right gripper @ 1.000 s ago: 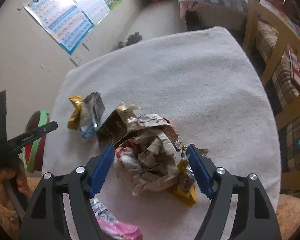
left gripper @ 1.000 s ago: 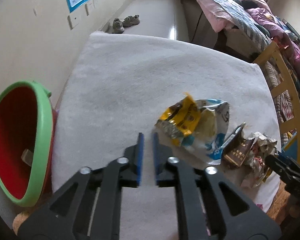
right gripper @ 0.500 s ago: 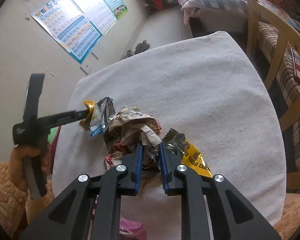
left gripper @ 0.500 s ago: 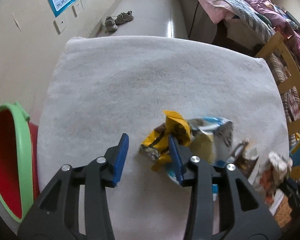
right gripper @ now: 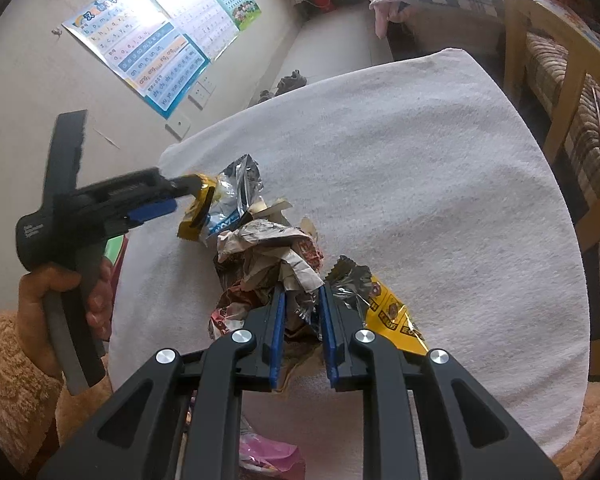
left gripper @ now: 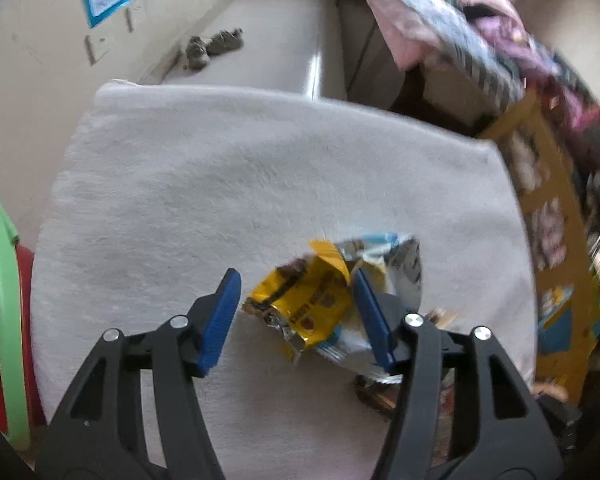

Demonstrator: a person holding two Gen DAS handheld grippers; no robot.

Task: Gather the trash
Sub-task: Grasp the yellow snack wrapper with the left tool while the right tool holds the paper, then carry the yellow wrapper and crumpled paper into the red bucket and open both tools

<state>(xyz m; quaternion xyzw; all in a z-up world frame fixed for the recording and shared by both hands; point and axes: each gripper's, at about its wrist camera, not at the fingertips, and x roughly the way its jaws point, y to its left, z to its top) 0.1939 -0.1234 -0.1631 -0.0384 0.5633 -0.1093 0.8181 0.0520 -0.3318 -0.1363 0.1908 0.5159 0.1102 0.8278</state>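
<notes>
A yellow snack wrapper point(left gripper: 304, 304) lies on a silver-blue bag point(left gripper: 400, 264) on the white fleece table cover point(left gripper: 220, 184). My left gripper point(left gripper: 296, 316) is open, its blue pads either side of the yellow wrapper. It also shows in the right wrist view point(right gripper: 168, 200), at the same wrapper point(right gripper: 198, 210). My right gripper point(right gripper: 302, 320) is shut on a wad of crumpled paper and foil wrappers point(right gripper: 268, 256), held above the table. A yellow foil packet point(right gripper: 388, 312) hangs beside its right finger.
A red bin with a green rim point(left gripper: 4, 320) stands left of the table. A pink wrapper point(right gripper: 268, 456) lies near the front edge. A wooden chair point(right gripper: 560, 92) and a bed stand to the right. Posters point(right gripper: 160, 56) hang on the wall.
My left gripper opened and moved right onto the yellow wrapper. My right gripper shut on the crumpled wad and lifted it.
</notes>
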